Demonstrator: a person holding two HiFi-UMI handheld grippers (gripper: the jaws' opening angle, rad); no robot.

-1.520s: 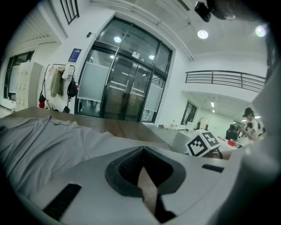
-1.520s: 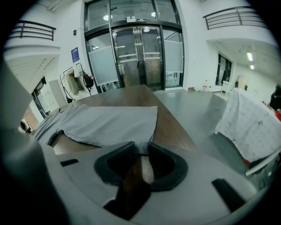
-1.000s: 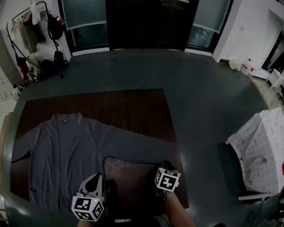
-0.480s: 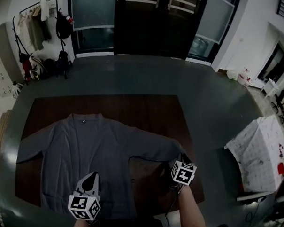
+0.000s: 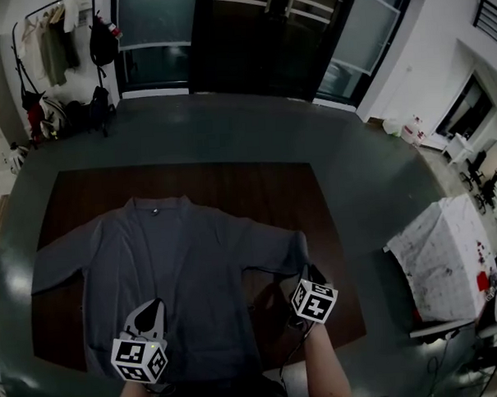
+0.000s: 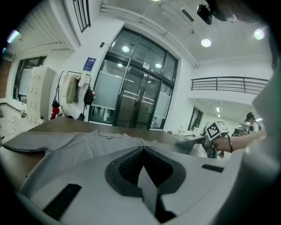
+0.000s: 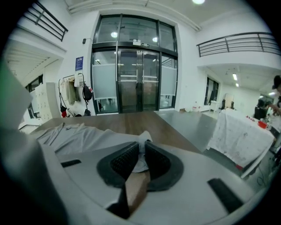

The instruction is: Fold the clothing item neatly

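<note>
Status: grey cardigan (image 5: 178, 271) lies flat and face up on the dark wooden desk (image 5: 256, 181), collar at the far edge, hem towards the person. Left sleeve (image 5: 58, 268) is spread out to the side, flat on the desk.

Right claw (image 5: 308, 273): clamped on the end of the right sleeve (image 5: 271, 250). The right gripper view shows the cuff (image 7: 142, 143) pinched between the pads and poking out above them. The sleeve end sits just off the desk near its right edge.

Left claw (image 5: 152, 309): jaws fully together. The left gripper view shows no cloth between the pads (image 6: 131, 165). It hovers over the hem area, left of centre; can't tell if it touches the fabric.

Step in hand, my read: first fold, with the right sleeve to go in across the body. Nothing is folded yet.

Next move calls for:
- carry the cuff up and over to the left, and lay the sleeve flat across the chest
- keep the grip until the cuff is down, then release
- left claw could pin the body near the hem so the cardigan doesn't drag

Risk: a thin pinch on the cuff could slip mid-swing.
</note>
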